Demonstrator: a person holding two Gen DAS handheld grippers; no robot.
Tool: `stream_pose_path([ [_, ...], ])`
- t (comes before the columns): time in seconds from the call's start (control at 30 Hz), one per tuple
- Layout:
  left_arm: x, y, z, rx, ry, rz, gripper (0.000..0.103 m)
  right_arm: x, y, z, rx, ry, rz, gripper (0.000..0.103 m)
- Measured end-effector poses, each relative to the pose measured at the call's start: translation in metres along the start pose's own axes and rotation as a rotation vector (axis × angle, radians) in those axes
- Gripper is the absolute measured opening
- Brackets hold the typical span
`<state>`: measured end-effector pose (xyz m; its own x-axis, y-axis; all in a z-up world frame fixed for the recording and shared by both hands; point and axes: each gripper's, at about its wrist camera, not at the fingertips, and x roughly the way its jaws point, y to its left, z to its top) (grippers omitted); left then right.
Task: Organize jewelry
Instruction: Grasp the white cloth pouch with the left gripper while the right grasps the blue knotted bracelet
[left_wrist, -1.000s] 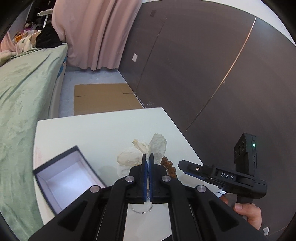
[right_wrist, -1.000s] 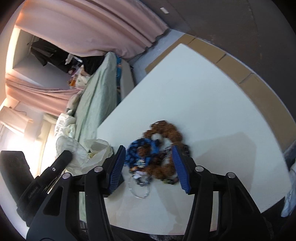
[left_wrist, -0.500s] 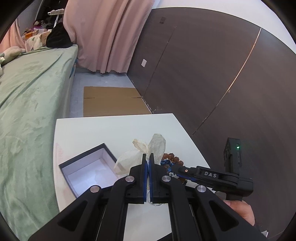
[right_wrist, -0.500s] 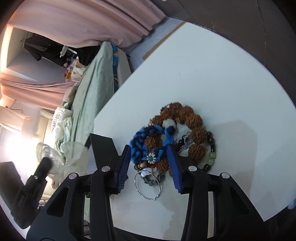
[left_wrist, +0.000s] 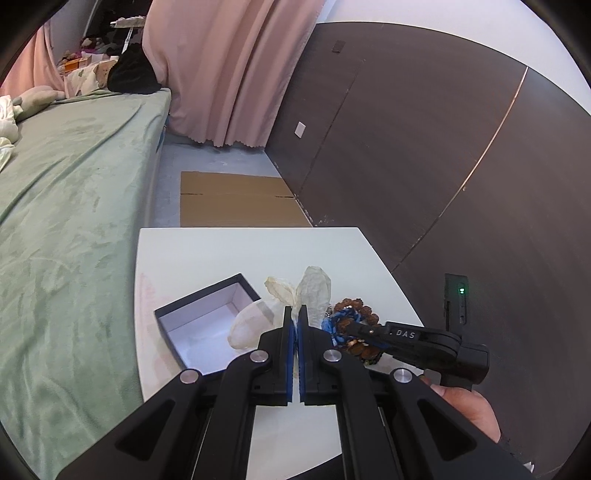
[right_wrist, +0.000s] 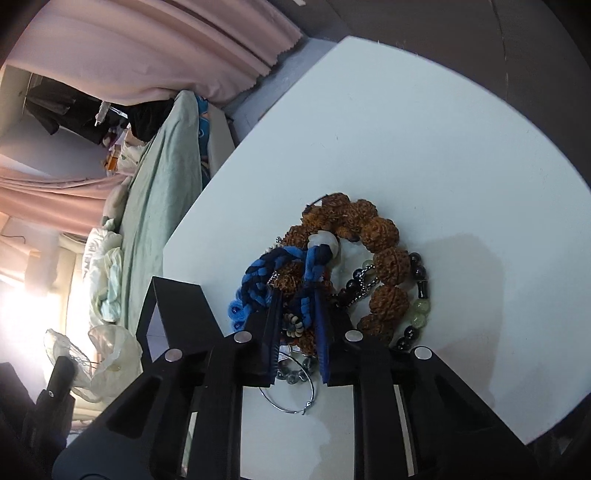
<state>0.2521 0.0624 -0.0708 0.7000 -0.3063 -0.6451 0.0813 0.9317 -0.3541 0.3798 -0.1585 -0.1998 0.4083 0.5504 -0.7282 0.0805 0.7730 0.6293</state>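
Observation:
A pile of jewelry lies on the white table (right_wrist: 424, 129): a blue braided bracelet (right_wrist: 258, 273), a big brown seed-bead bracelet (right_wrist: 384, 240), a dark and pale green bead bracelet (right_wrist: 419, 291) and a thin silver hoop (right_wrist: 295, 391). My right gripper (right_wrist: 297, 295) is down in the pile, its jaws narrowed around part of the blue braided bracelet. My left gripper (left_wrist: 295, 314) is shut on a translucent cream pouch (left_wrist: 314, 291), held above the table beside an open dark box (left_wrist: 207, 325) with a white inside. The right gripper also shows in the left wrist view (left_wrist: 354, 328).
A green-covered bed (left_wrist: 74, 192) runs along the table's left side. Pink curtains (left_wrist: 229, 74) and a dark panelled wall (left_wrist: 424, 147) stand behind. Flat cardboard (left_wrist: 236, 199) lies on the floor past the table's far edge.
My right gripper moved down into the jewelry pile and its jaws closed from wide open around the blue bracelet. My left gripper stayed shut on the pouch while its view shifted, bringing the box closer.

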Motion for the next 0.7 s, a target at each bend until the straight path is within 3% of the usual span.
stream_pose_path([
  [0.33,-0.001,0.016,0.005,-0.01,0.007,0.039,0.0,-0.024,0.015,-0.009,-0.06,-0.104,-0.006,0.015],
  [0.7,0.013,0.022,-0.008,-0.02,0.049,0.044,0.0,-0.011,-0.007,-0.004,0.036,-0.013,-0.02,0.019],
])
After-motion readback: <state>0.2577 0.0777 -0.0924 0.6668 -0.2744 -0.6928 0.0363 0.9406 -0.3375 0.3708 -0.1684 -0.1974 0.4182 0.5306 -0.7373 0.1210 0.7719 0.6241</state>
